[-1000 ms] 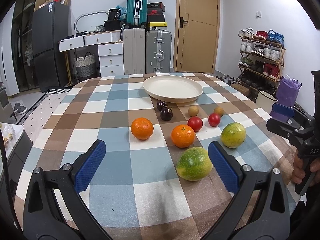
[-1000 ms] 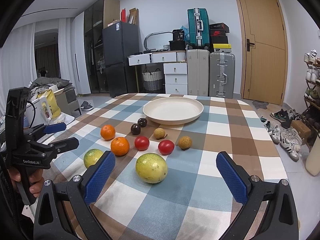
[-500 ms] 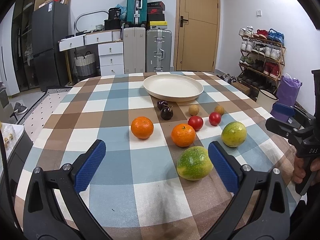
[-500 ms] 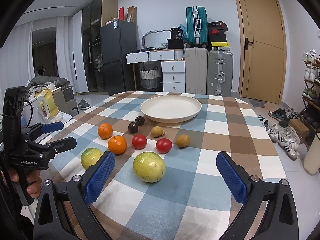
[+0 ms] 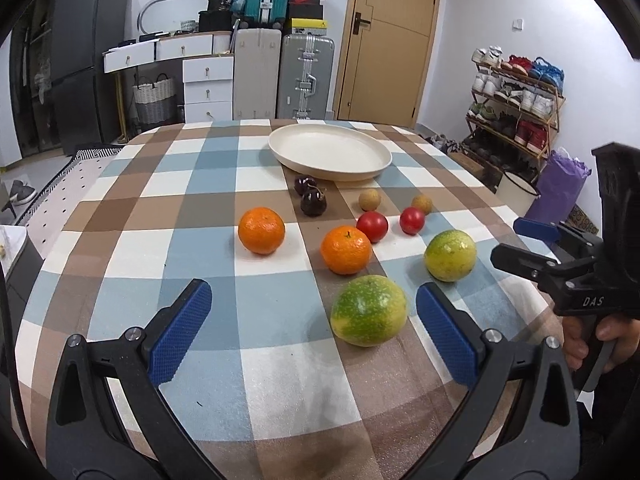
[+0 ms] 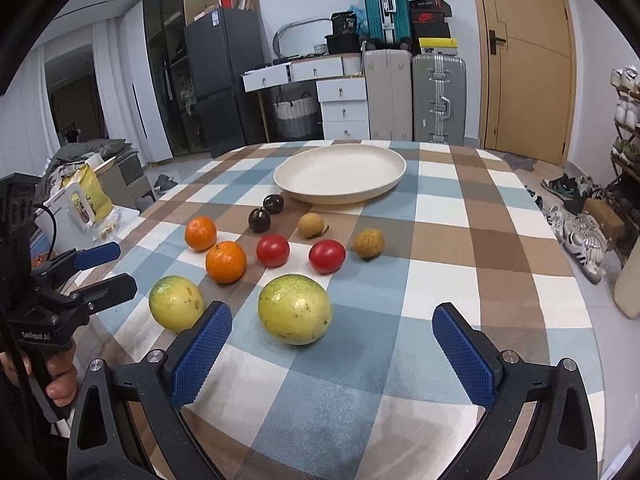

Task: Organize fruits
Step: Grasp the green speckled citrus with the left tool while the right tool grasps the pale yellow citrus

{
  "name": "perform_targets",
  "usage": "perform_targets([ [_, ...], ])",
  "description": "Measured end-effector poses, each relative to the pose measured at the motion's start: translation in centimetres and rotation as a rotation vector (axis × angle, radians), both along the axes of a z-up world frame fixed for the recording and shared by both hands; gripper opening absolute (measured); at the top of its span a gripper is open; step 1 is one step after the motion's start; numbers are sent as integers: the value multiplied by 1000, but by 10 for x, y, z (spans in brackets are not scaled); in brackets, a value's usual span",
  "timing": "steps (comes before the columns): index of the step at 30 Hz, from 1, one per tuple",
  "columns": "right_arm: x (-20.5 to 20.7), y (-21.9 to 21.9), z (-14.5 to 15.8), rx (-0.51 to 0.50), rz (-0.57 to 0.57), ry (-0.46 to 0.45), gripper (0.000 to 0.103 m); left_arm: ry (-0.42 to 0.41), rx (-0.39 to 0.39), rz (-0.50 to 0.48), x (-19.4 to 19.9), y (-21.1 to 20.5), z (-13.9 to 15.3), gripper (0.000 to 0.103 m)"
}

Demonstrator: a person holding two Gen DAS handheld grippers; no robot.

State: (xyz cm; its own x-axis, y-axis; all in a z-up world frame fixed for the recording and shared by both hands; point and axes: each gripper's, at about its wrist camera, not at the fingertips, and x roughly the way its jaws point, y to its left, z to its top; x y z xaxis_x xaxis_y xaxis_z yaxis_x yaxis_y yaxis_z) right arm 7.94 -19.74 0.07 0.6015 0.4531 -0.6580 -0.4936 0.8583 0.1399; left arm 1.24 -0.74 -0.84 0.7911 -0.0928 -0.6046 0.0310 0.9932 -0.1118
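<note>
Fruits lie on a checked tablecloth before an empty cream plate (image 5: 330, 153) (image 6: 340, 174). Two green-yellow fruits (image 5: 369, 310) (image 5: 450, 255), two oranges (image 5: 261, 230) (image 5: 346, 249), two red tomatoes (image 5: 372, 226) (image 5: 412, 220), two dark plums (image 5: 313, 203) and two tan longans (image 5: 369, 200) form pairs. My left gripper (image 5: 314, 334) is open and empty, just short of the nearest green-yellow fruit. My right gripper (image 6: 332, 354) is open and empty, just short of the other large fruit (image 6: 295, 309). Each gripper shows in the other's view (image 5: 560, 264) (image 6: 80, 276).
The table edge curves close on the right, with a shoe rack (image 5: 516, 100) and a purple bag (image 5: 560, 184) beyond. Suitcases (image 6: 416, 92), white drawers (image 6: 344, 100) and a black fridge (image 6: 220, 80) stand behind the table. A door (image 6: 528, 56) is at the back right.
Both grippers have crept slightly forward toward the fruits and stay open. The fruits and plate have not moved.
</note>
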Motion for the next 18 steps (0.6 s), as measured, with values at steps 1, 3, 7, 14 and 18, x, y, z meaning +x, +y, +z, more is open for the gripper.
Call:
perform_targets([
  [1, 2, 1, -1, -5, 3, 17, 103, 10, 1, -8, 1, -2, -1, 102],
  [3, 9, 4, -5, -7, 6, 61, 103, 25, -13, -36, 3, -7, -4, 102],
  [7, 18, 8, -10, -22, 2, 98, 101, 68, -9, -48, 8, -14, -10, 102],
  [14, 27, 22, -24, -51, 24, 164, 93, 147, -5, -51, 26, -19, -25, 101],
  [18, 27, 25, -27, -41, 41, 177, 90, 156, -29, -56, 31, -18, -27, 100],
])
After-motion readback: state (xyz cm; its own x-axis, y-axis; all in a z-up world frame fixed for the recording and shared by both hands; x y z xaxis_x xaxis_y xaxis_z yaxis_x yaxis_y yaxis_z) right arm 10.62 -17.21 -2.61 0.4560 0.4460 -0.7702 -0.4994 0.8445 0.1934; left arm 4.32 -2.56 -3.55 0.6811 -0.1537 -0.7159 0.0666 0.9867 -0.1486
